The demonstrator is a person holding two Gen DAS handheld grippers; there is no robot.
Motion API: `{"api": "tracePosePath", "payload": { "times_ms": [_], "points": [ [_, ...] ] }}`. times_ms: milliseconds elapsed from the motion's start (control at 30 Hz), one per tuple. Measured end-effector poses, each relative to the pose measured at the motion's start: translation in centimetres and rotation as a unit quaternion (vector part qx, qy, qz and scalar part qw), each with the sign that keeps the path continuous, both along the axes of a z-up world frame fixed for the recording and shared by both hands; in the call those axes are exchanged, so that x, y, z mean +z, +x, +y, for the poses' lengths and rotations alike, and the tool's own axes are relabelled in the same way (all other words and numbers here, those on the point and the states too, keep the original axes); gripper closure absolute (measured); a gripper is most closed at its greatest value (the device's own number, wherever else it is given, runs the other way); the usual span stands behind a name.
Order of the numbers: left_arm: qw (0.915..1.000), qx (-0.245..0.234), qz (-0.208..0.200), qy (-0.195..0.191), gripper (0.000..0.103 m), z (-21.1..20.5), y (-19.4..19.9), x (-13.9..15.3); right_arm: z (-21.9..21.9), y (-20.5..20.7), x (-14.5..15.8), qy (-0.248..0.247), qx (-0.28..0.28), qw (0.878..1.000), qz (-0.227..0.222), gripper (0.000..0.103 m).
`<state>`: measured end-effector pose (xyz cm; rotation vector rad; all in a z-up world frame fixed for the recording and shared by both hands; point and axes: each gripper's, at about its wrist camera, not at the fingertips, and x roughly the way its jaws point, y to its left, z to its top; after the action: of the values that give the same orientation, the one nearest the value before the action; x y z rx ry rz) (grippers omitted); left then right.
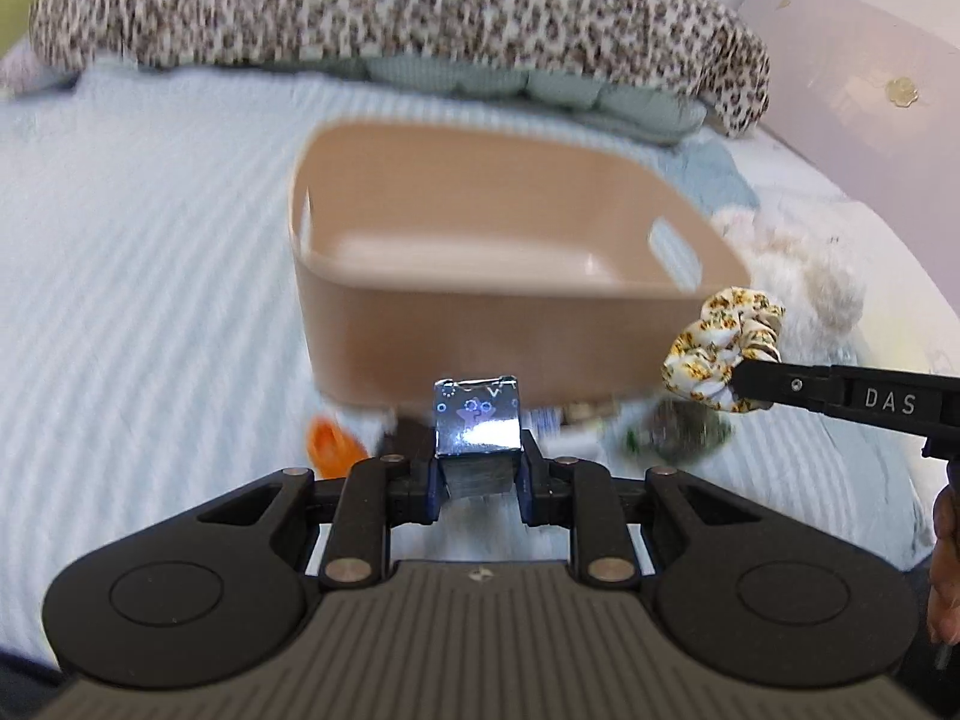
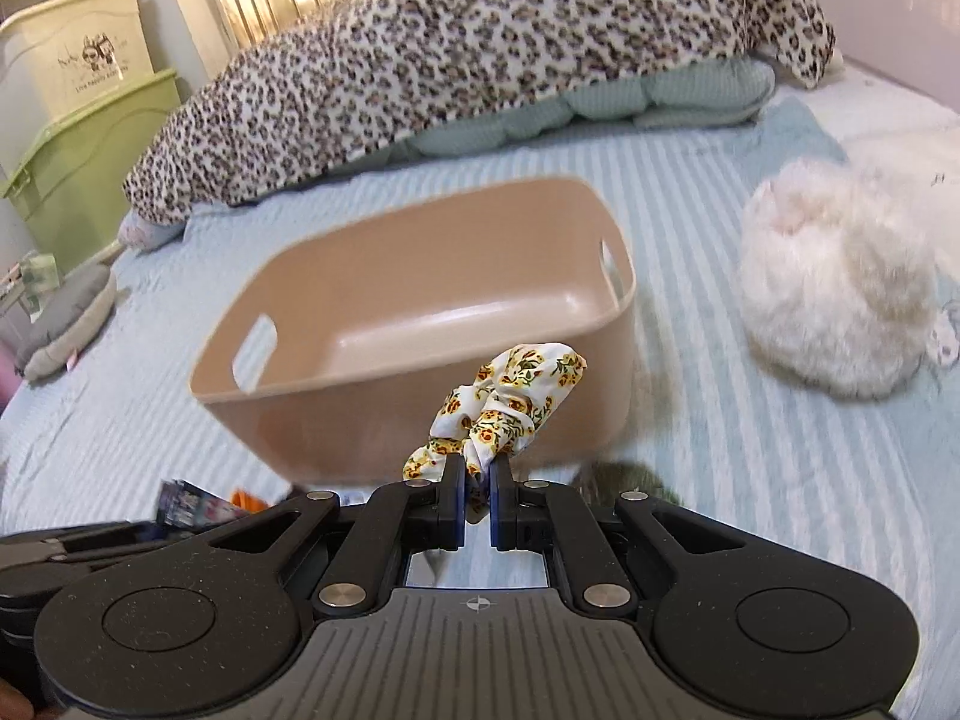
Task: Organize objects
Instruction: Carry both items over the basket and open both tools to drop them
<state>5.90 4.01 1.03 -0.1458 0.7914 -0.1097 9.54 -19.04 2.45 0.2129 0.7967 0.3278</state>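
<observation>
A tan plastic bin (image 1: 690, 228) with handle slots stands on the bed, ahead of both grippers; it also shows in the right wrist view (image 2: 420, 276). My left gripper (image 1: 478, 462) is shut on a small shiny foil packet (image 1: 477, 417) held just before the bin's near wall. My right gripper (image 2: 477, 480) is shut on a floral scrunchie (image 2: 510, 402), raised near the bin's near right corner. The scrunchie (image 1: 723, 339) and the right gripper's fingers (image 1: 840, 396) also show in the left wrist view. The packet (image 2: 192, 504) shows at lower left in the right wrist view.
A leopard-print blanket (image 2: 480, 48) over a green quilt lies behind the bin. A white fluffy item (image 2: 834, 288) sits right of it. An orange object (image 1: 327, 444) and a dark green item (image 1: 678, 426) lie before the bin. A grey cushion (image 2: 66, 318) and storage boxes (image 2: 78, 120) are at left.
</observation>
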Motion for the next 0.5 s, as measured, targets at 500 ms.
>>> {"api": "tracePosePath", "payload": {
  "times_ms": [500],
  "points": [
    [0.9931, 0.031, -0.061, 0.096, 0.078, 1.1, 8.6, 3.8, 1.4, 5.4, 3.6, -0.007, -0.006, 0.998, -0.063, 0.096]
  ]
}}
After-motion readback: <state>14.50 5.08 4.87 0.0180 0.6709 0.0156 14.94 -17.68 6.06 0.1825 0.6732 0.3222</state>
